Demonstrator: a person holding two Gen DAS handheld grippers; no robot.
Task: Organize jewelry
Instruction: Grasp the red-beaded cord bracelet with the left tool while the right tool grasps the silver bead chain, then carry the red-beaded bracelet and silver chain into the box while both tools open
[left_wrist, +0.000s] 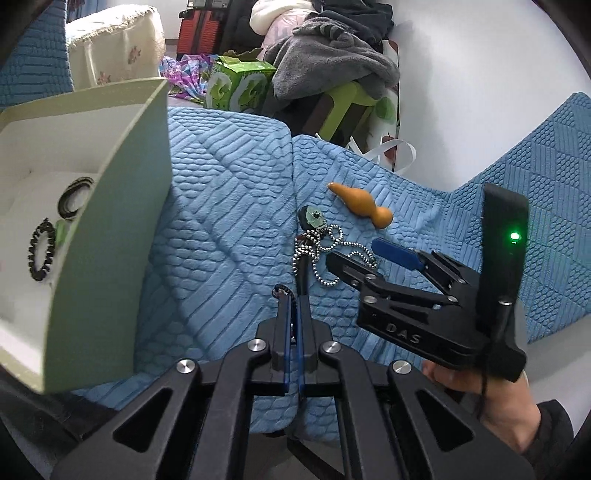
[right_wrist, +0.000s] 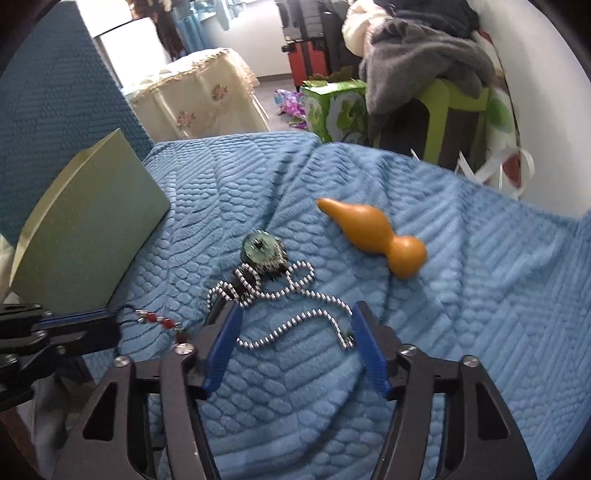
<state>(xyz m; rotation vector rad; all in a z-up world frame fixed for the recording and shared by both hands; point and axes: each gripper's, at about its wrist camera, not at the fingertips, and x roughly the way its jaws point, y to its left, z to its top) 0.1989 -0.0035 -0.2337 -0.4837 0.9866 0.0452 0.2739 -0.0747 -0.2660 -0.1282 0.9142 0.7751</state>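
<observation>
The ball chain (right_wrist: 295, 314) lies in loose loops on the blue quilt (right_wrist: 461, 332), its far end tangled with a green pendant (right_wrist: 259, 248) and a dark cord. Just beyond it, apart from the chain, lies an orange gourd ornament (right_wrist: 373, 236).

The right gripper (right_wrist: 297, 354) stands spread, with the blue pads (right_wrist: 369, 350) on either side of a section of chain; the pads do not press on it.

The left gripper (left_wrist: 293, 295) is pressed together and pinches a thin dark cord (left_wrist: 282, 290). In the right wrist view this cord carries red beads (right_wrist: 159, 320) that trail toward the chain.

The green box (left_wrist: 110, 221) stands open to the left of the pile, near it, and already holds two dark bracelets (left_wrist: 42, 251).

Hazards, as judged from this position:

- Entanglement. The pinched cord appears to run into the same tangle as the chain. Lifting either item may drag the pendant and chain across the quilt.
- Partial grip. A closing pinch on one loop of a slack chain may slip off the beads, or raise only a strand while the remainder hangs and snags.
- Soft surface. The quilt yields; pads driven down may pinch the fabric with the chain.
- Crowding. The two grippers work near each other; a converging motion may bring the fingers into contact.
</observation>
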